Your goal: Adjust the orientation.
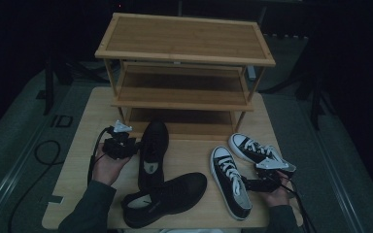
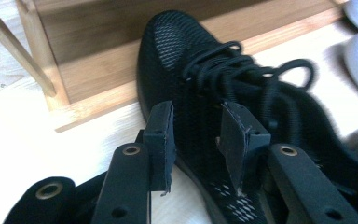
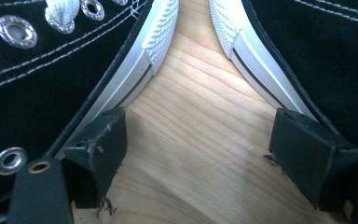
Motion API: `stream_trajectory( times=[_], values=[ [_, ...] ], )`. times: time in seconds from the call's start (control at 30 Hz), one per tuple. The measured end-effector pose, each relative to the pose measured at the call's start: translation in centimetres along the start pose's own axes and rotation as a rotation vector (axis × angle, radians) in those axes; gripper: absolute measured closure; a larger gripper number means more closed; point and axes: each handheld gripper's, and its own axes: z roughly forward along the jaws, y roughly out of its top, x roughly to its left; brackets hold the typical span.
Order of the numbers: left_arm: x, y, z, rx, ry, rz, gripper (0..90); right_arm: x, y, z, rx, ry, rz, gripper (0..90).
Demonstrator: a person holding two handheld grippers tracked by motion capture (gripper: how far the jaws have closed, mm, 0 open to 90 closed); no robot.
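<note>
high view: the left gripper (image 1: 126, 145), left of centre, sits just beside a black mesh shoe (image 1: 153, 154) whose toe points at the bamboo rack (image 1: 184, 58); a second black shoe (image 1: 167, 198) lies at lower centre. the right gripper (image 1: 252, 183) rests between two canvas sneakers (image 1: 230, 182). left gripper view: jaws spread, pads above the mesh shoe's laces, not pressing. right gripper view: jaws spread over bare table (image 3: 200, 135), a sneaker sole at each side.
</note>
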Motion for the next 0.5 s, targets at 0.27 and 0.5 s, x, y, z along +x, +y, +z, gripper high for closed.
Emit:
stream_trajectory(
  times=[0.27,0.5],
  values=[
    [-1.7,0.5,-2.2,-0.015,-0.025,0.000,61.3,0.0,0.0,0.0,0.000,0.000,0.001,18.9],
    [-3.6,0.7,-2.4,0.015,-0.014,0.023,59.0,0.0,0.0,0.0,0.000,0.000,-0.001,18.9]
  ],
)
